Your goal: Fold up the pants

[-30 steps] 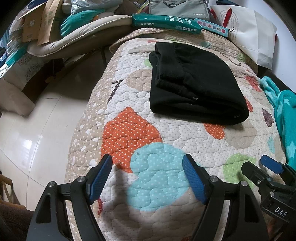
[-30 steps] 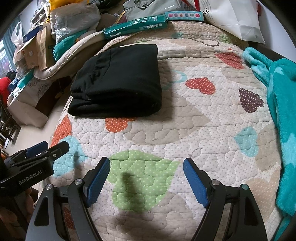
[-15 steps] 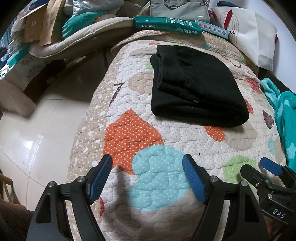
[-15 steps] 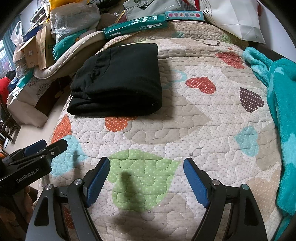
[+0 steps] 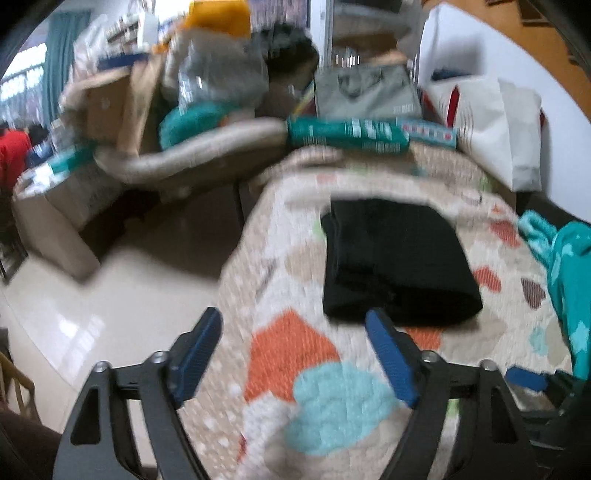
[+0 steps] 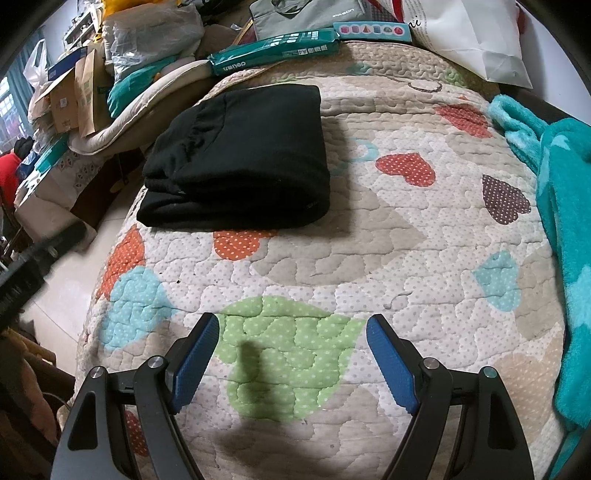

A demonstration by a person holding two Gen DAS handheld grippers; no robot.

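Note:
The black pants (image 6: pixel 240 158) lie folded into a thick rectangle on the heart-patterned quilt (image 6: pixel 369 240), towards its far left side. They also show in the blurred left wrist view (image 5: pixel 395 258). My left gripper (image 5: pixel 293 332) is open and empty, held above the quilt's near left edge, short of the pants. My right gripper (image 6: pixel 291 339) is open and empty above a green heart patch, well short of the pants. The left gripper's body shows blurred at the left edge of the right wrist view (image 6: pixel 33 258).
A teal fleece blanket (image 6: pixel 557 240) lies along the quilt's right side. Green and blue boxes (image 6: pixel 273 55), a grey bag (image 6: pixel 306 14) and a white paper bag (image 6: pixel 472 37) crowd the far end. Cushions and cartons (image 6: pixel 74 96) stand at the left, over a tiled floor (image 5: pixel 92 314).
My left gripper has swung up and back, so its view is blurred and shows more of the room. The right gripper has barely moved. The pants have not moved.

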